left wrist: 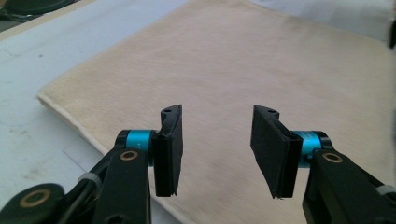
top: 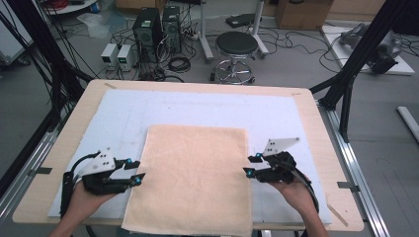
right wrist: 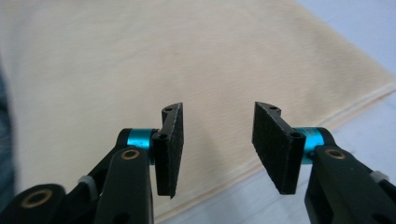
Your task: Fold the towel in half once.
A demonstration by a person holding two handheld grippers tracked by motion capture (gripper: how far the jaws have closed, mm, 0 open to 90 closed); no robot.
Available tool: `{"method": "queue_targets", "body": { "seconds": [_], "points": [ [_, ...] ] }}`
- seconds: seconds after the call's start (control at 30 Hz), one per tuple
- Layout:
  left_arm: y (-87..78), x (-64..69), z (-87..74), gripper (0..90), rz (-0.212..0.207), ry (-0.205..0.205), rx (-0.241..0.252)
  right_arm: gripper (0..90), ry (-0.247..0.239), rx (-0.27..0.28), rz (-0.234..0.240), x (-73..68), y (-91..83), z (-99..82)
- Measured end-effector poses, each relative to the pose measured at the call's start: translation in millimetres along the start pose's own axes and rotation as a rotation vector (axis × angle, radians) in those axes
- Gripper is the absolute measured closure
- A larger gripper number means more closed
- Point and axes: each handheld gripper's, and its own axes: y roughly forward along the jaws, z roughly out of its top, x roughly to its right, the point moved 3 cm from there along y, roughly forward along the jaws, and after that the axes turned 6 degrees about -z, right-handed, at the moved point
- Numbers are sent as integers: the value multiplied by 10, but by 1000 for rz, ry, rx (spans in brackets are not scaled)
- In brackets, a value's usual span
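On the table your towel lies flat, long axis running away from you, both grippers agape and empty.

Grey floor with black stool, computer towers, cables.

Table: light wooden top, rounded corners, bare wood showing as a border on all sides. Directly on it: one white sheet, rectangular, covering most of the top; short strips of tape at its far corners. On the sheet: one cream towel, spread flat, centred toward the near side, its near edge reaching the table's near edge.
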Motion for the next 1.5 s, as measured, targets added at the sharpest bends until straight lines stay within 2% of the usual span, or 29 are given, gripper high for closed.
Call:
{"method": "queue_targets", "body": {
  "seconds": [0.07, 0.1, 0.17, 0.27, 0.33, 0.4, 0.43, 0.5, 0.6, 0.67, 0.7, 0.73, 0.8, 0.83, 0.87, 0.9, 0.93, 0.97, 1.03, 1.1, 1.17, 1.33, 1.37, 1.4, 1.43, 1.5],
  "points": [
    [125, -155, 58, 519, 24, -15, -9, 516, 16, 10, -26, 153, 82, 56],
    [183, -244, 86, 511, 31, -34, -6, 509, 24, 9, -31, 223, 122, 88],
    [285, -422, 135, 464, 71, -73, -6, 497, 34, 3, -73, 358, 192, 150],
    [411, -686, 184, 468, 114, -128, 1, 465, 64, -15, -104, 559, 303, 229],
    [494, -868, 190, 467, 153, -165, -28, 448, 64, -19, -117, 693, 386, 267],
    [566, -1039, 176, 468, 204, -192, -43, 423, 85, -22, -134, 805, 474, 282],
    [610, -1101, 165, 461, 217, -212, -52, 414, 95, -25, -139, 856, 523, 281],
    [697, -1195, 133, 461, 221, -222, -79, 412, 98, -32, -150, 928, 620, 261],
    [810, -1261, 86, 461, 219, -235, -98, 394, 108, -54, -156, 1003, 754, 194],
    [870, -1288, 44, 458, 205, -272, -84, 388, 129, -64, -144, 1038, 832, 148],
    [901, -1300, 18, 450, 204, -281, -96, 388, 145, -74, -131, 1045, 870, 129],
    [927, -1303, -4, 441, 210, -279, -124, 389, 146, -83, -127, 1051, 915, 110],
    [973, -1296, -29, 455, 218, -271, -150, 432, 160, -108, -114, 1052, 996, 79],
    [989, -1287, -27, 494, 208, -273, -138, 530, 171, -99, -111, 1060, 996, 86],
    [996, -1283, -21, 579, 197, -264, -133, 674, 189, -91, -71, 1066, 990, 96],
    [1007, -1276, -10, 708, 192, -258, -122, 749, 181, -86, -45, 1054, 1000, 111],
    [1025, -1277, 6, 790, 204, -260, -121, 806, 146, -92, -36, 1034, 1011, 133],
    [1038, -1297, 25, 815, 207, -264, -129, 818, 131, -95, -41, 1021, 1017, 164],
    [1027, -1365, 67, 828, 243, -262, -127, 829, 131, -96, -52, 1047, 1023, 247],
    [983, -1465, 151, 832, 265, -275, -126, 835, 120, -94, -86, 1108, 1004, 369],
    [945, -1550, 294, 833, 299, -266, -116, 837, 144, -64, -102, 1183, 975, 530],
    [885, -1760, 715, 826, 355, -248, -75, 825, 138, -59, -192, 1413, 937, 900],
    [885, -1784, 775, 802, 369, -242, -75, 780, 140, -46, -217, 1463, 919, 962],
    [889, -1799, 817, 736, 387, -236, -81, 691, 145, -37, -245, 1512, 900, 1009],
    [881, -1806, 843, 670, 387, -222, -90, 644, 157, -30, -260, 1548, 880, 1032],
    [835, -1799, 855, 668, 355, -216, -75, 621, 171, -36, -256, 1577, 845, 1005]
  ]
}}
